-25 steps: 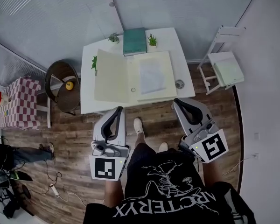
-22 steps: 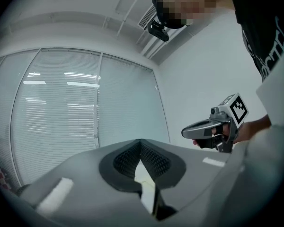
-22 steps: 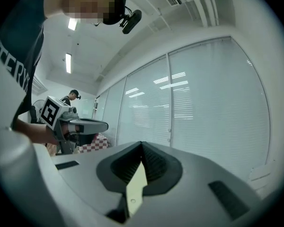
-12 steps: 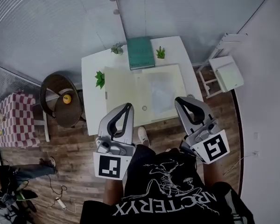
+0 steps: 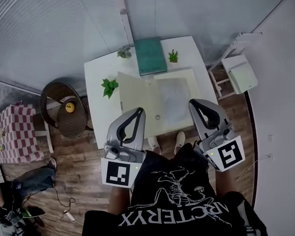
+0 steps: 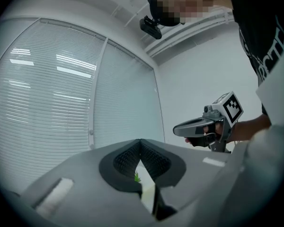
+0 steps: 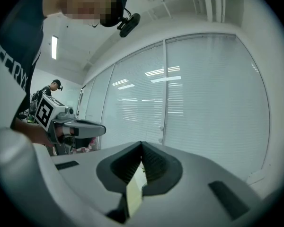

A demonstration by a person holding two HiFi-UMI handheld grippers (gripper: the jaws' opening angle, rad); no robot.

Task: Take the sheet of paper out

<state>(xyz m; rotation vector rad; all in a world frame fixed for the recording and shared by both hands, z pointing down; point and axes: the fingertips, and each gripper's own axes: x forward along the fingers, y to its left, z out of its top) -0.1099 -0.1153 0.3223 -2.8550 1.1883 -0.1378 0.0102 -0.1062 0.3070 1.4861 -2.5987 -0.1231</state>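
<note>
In the head view an open cream folder [image 5: 137, 97] lies on a white table [image 5: 101, 117], and a pale sheet of paper [image 5: 176, 95] rests on its right half. My left gripper [image 5: 137, 111] is held level over the table's near edge, by the folder's left half. My right gripper [image 5: 195, 102] hovers at the folder's lower right corner. Neither touches the folder or the sheet. In the left gripper view the left gripper [image 6: 140, 142] has its jaws meeting at the tips with nothing between them. The right gripper [image 7: 141, 144] looks the same in its own view.
A teal book [image 5: 150, 55] lies at the table's far edge between two small plants [image 5: 124, 52] [image 5: 173, 56]; a third plant [image 5: 108, 86] stands at the left. A small round object [image 5: 158, 117] lies on the folder's near edge. A wicker chair [image 5: 64, 109] stands left, a white stool [image 5: 238, 73] right.
The table has come closer in the head view. Both grippers have moved forward from over the floor to the table's near edge, still shut.
</note>
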